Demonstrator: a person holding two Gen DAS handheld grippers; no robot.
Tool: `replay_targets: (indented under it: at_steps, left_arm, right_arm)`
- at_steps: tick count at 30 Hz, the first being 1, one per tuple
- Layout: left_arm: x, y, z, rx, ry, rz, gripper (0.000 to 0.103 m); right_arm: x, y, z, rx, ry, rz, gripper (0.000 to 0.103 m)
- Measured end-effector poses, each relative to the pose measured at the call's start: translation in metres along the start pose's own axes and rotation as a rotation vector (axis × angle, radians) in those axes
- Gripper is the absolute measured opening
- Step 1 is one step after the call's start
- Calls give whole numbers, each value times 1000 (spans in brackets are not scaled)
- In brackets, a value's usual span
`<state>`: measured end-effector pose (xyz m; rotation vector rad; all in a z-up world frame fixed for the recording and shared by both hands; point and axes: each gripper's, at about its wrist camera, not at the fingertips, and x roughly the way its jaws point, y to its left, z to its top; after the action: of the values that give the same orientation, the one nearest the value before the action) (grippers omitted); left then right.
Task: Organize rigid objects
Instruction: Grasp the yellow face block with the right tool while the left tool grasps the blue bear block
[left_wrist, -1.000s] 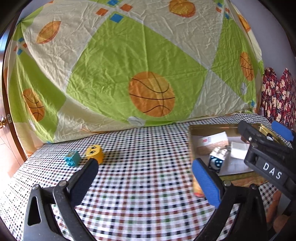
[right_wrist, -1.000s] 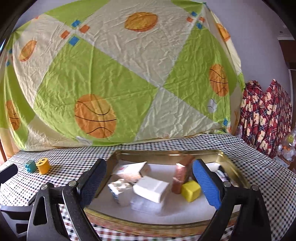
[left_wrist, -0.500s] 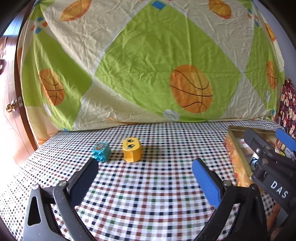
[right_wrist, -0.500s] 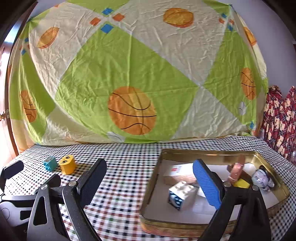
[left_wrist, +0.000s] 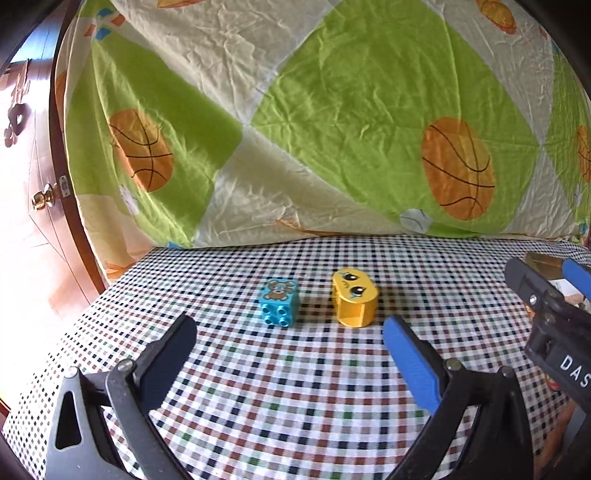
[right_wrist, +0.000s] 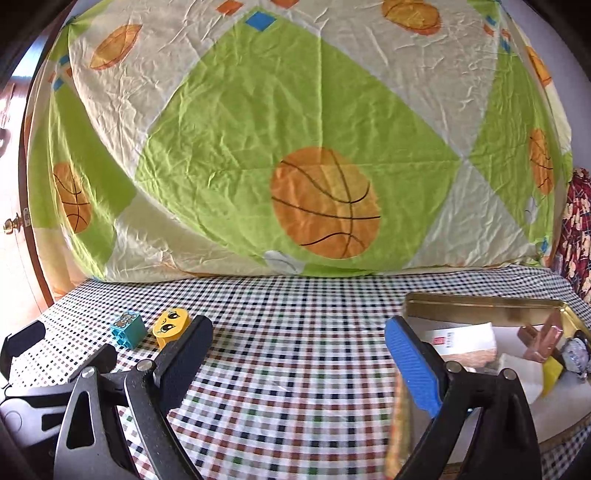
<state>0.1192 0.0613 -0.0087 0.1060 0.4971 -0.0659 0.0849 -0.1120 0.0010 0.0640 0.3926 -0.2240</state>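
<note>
1. The left gripper (left_wrist: 288, 336) is seen with its jaws spread wide and nothing between them; it is held low over the checked tablecloth (left_wrist: 295, 387).
2. The right gripper (right_wrist: 295, 343) is likewise wide and empty, and is held above the cloth beside the tin tray (right_wrist: 480, 314).
3. Two loose items remain outside the tray: a blue block (left_wrist: 279, 302) at about 12 o'clock of the left gripper, and a yellow face block (left_wrist: 354, 302) just beside it toward 1 o'clock. The two are judged close but not touching.
4. In the right wrist view the same pair is found at 10 o'clock, with the yellow face block (right_wrist: 170, 326) partly hidden by the black finger (right_wrist: 184, 354).
5. The tray is noted at 3 o'clock in the right wrist view, already holding a white box (right_wrist: 461, 338), a copper-coloured piece (right_wrist: 543, 341) and a yellow cube (right_wrist: 552, 371).
6. The step in hand is judged to be the approach of the left gripper to one of the two blocks.
7. Risks: with the blocks so close together, one finger could be set down on the neighbour and knock it away. The rounded yellow body could be squeezed out of a grip taken off-centre. The cloth could be snagged if the fingers are lowered too far.
8. A collision of the two grippers is possible, as they are held near each other.
</note>
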Motion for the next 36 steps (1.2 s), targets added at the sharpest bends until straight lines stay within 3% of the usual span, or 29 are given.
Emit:
replay_targets:
  at_steps: [7,14,16,23,29,31,36]
  left_arm:
    - [36,48,9,-72,78,88,102]
    - [65,83,13,-174,148,88,101]
    - [72,88,13,-192,161,80,101]
    - [88,94,17,-209,177,67,101]
    - [96,91,21,-194,176,63,101]
    - [97,86,23,-170,160,57,101]
    - [94,74,24,-117,129,34,101]
  right_arm:
    - [32,29,3,-5,104,111,96]
    - [64,69,5,-78,194,195,93]
    - [74,79,6,-96,214,204,86]
    - [116,108,4,-144,350,207,78]
    - [144,116,-8,-152,496,215,52]
    - [144,113,-8,-138,495,215,46]
    - [137,103,-4,-91,455,209,45]
